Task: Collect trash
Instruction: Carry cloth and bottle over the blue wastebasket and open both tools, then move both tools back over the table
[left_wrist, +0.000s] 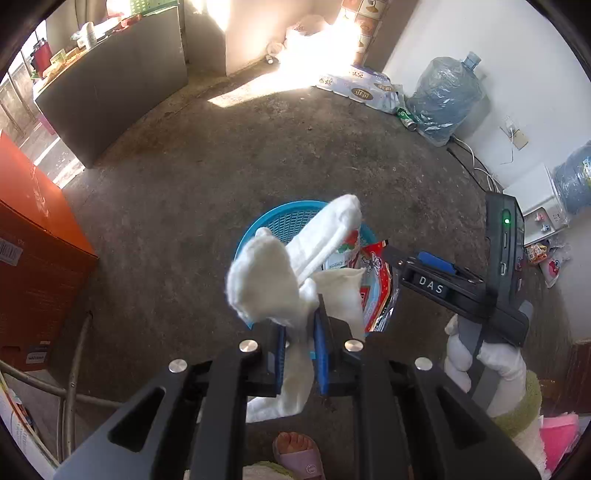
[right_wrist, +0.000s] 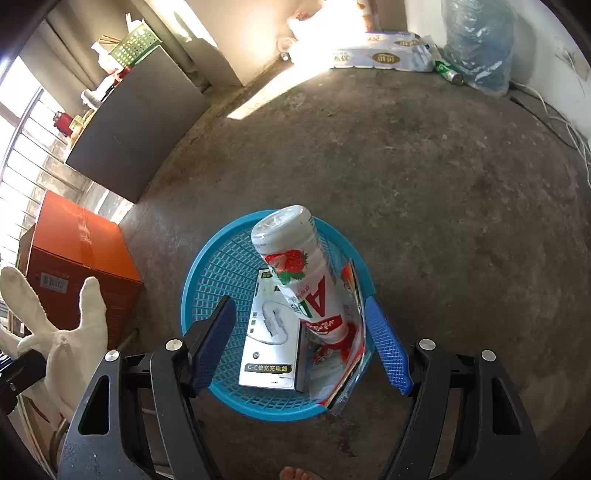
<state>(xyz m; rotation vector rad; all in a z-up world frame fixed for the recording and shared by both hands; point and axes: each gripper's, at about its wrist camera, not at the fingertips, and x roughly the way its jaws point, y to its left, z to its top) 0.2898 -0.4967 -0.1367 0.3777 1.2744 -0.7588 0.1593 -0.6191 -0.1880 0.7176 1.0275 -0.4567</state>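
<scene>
Left hand-held gripper (left_wrist: 300, 334) pointing steeply down over the concrete floor (left_wrist: 207, 192), jaws narrow and clamped on a crumpled white cloth (left_wrist: 266, 284). Cloth bunched above and ahead of the blue pads, with one tail hanging back below the jaws toward the camera. Just ahead of the fingertips and under the cloth, a blue mesh basket (left_wrist: 284, 218) on the floor, mostly hidden by the white folds. Far to the left of this hand-held gripper, an orange carton (left_wrist: 40, 251). To its right, the body of the other tool, gripped by a white-gloved hand (left_wrist: 480, 362). Below, near the camera, a bare foot in a pale sandal (left_wrist: 299, 454).

Right hand-held gripper (right_wrist: 301, 343) also aimed down, jaws wide, blue pads standing either side of the basket's (right_wrist: 207, 280) contents and pressing on nothing. Between the pads and slightly ahead, a white strawberry-milk bottle (right_wrist: 295, 273), tilted, base away from the camera, its neck end down among the wrappers; whether it still touches either pad, not clear, though both pads appear apart from it. Beside the bottle, toward the left pad, a silver cable box (right_wrist: 271, 350) lying flat in the basket. Toward the right pad, a red-and-white snack wrapper (right_wrist: 347, 354) leaning against the basket wall. Far left of this hand-held gripper, a white glove (right_wrist: 70, 332) with fingers spread, and behind it the orange carton (right_wrist: 77, 243).
</scene>
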